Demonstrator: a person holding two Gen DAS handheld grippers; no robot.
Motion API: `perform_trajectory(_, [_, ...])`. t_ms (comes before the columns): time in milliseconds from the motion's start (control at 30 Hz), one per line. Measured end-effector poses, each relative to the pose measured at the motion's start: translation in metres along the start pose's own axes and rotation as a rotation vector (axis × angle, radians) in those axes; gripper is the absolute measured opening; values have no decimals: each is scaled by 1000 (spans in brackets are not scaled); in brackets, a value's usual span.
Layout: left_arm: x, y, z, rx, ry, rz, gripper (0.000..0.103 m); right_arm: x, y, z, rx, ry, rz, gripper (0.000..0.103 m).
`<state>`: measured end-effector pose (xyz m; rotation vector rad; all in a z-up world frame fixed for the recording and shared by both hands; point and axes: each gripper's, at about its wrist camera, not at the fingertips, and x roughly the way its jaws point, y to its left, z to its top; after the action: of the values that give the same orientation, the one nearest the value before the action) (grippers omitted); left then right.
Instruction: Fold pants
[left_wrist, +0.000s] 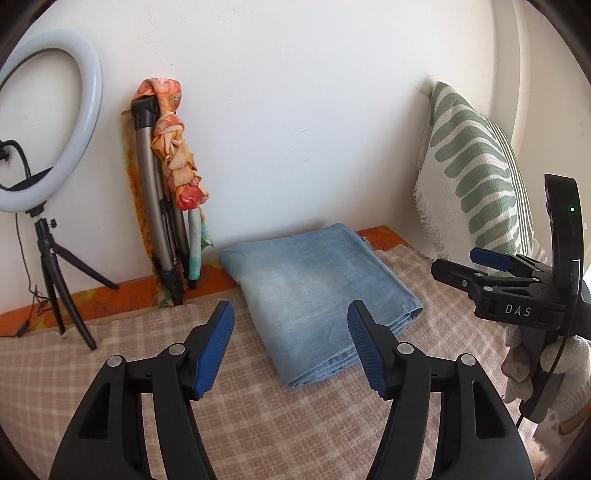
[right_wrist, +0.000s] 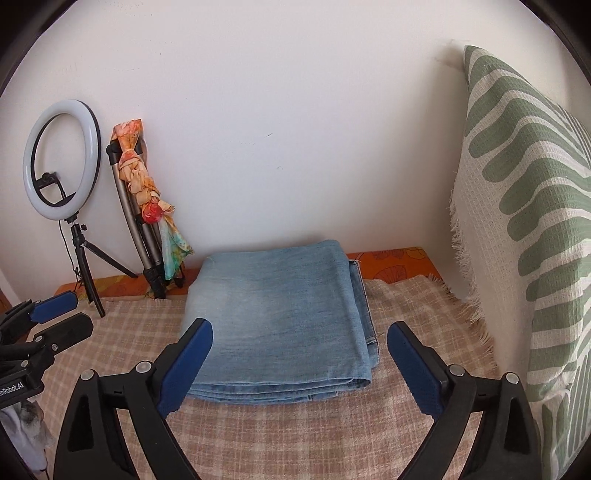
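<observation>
Left wrist view: the left claw (left_wrist: 291, 345) stands with its jaws spread wide and holds nothing. The pants (left_wrist: 317, 295), light blue denim, lie folded into a compact stack on the checked blanket (left_wrist: 110, 369), ahead of the claw and slightly to its right; the stack's long axis runs from the near edge away toward the wall. The near folded edge sits just beyond the right finger. The right claw (left_wrist: 476, 267) appears at the far right, clear of the denim, its jaws also apart. Right wrist view: the right claw (right_wrist: 299, 365) is spread and empty, centred on the near layered edge of the pants (right_wrist: 277, 314), which lie directly ahead. Judgement: the right claw is the nearer and squarer to the stack, and the fold looks essentially complete.
</observation>
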<state>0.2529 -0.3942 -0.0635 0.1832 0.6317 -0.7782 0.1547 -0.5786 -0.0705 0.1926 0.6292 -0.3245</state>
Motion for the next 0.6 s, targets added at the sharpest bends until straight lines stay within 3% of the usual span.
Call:
perform_trajectory(133, [-26, -3, -11, -18, -12, -27, 64, -30, 16, -11, -24, -24, -19, 103])
perform_trajectory(200, [-39, -5, -17, -18, -22, -25, 70, -42, 21, -17, -19, -25, -17, 103])
perform_trajectory(600, [-92, -8, -53, -51, -40, -13, 79, -102, 48, -60, 4, -55, -10, 103])
